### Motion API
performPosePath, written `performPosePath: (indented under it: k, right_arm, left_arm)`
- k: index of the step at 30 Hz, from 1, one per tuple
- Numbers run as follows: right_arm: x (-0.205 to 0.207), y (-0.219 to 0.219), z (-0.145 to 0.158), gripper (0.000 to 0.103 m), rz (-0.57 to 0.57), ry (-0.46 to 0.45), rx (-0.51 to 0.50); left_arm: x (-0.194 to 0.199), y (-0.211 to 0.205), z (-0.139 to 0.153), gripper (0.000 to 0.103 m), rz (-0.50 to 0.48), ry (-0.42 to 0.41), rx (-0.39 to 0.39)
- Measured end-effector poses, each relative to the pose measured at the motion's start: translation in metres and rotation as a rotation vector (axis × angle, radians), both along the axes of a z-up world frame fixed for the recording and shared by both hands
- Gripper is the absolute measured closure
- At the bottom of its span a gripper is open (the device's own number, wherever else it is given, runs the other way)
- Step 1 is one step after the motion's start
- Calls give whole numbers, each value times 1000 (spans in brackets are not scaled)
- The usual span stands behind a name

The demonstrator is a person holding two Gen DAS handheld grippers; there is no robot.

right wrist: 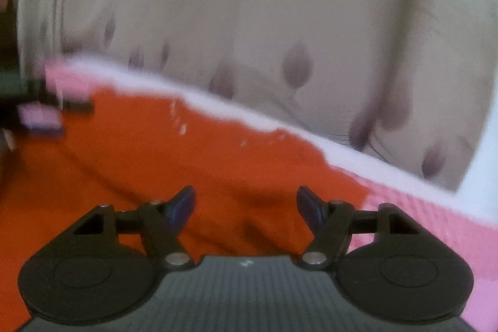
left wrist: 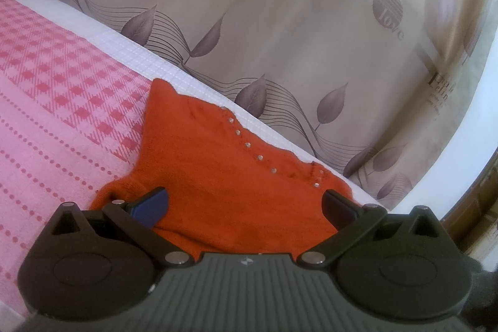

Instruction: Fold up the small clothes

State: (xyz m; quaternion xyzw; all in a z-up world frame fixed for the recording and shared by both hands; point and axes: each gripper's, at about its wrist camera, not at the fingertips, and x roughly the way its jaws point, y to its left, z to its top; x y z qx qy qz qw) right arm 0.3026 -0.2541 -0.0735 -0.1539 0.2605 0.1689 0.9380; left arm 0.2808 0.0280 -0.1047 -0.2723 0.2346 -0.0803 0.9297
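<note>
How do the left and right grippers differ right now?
The left gripper has its jaws spread wider than the right gripper. The left view is sharp; the right view is smeared by motion. Both are open, gripping nothing, and both hover low over the orange garment on the pink cover.

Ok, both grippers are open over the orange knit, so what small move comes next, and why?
Probably close the left gripper on the orange garment: its jaws stand wide with cloth between them, unpinched. The right gripper is open too, but its view is blurred.
</note>
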Motion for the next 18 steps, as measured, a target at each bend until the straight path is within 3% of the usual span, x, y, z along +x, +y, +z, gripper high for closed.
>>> performPosePath:
  k: [1, 2, 4, 5, 7, 9, 12, 14, 18]
  right_arm:
    - [6, 10, -11, 32, -15, -4, -96]
    - [9, 10, -16, 33, -35, -8, -127]
    - [16, -18, -10, 48, -148, 7, -21]
    - [19, -37, -5, 60, -212, 23, 51]
    - [20, -90, 1, 60, -327, 61, 257]
    - [17, -135, -1, 58, -393, 105, 395]
    - [8, -176, -7, 58, -358, 167, 632]
    - [8, -182, -11, 58, -333, 190, 690]
    - [11, -182, -16, 51, -308, 194, 695]
  left_arm:
    - [0, 0, 0, 0, 0, 0, -2]
    - [0, 0, 0, 0, 0, 0, -5]
    - [0, 0, -1, 0, 2, 0, -8]
    - [0, 0, -1, 0, 3, 0, -9]
    - [0, 0, -1, 0, 4, 1, -8]
    - [1, -1, 0, 0, 5, 3, -5]
    - [1, -1, 0, 0, 6, 3, -6]
    - [1, -1, 0, 0, 6, 4, -5]
    - [1, -1, 0, 0, 6, 4, -4]
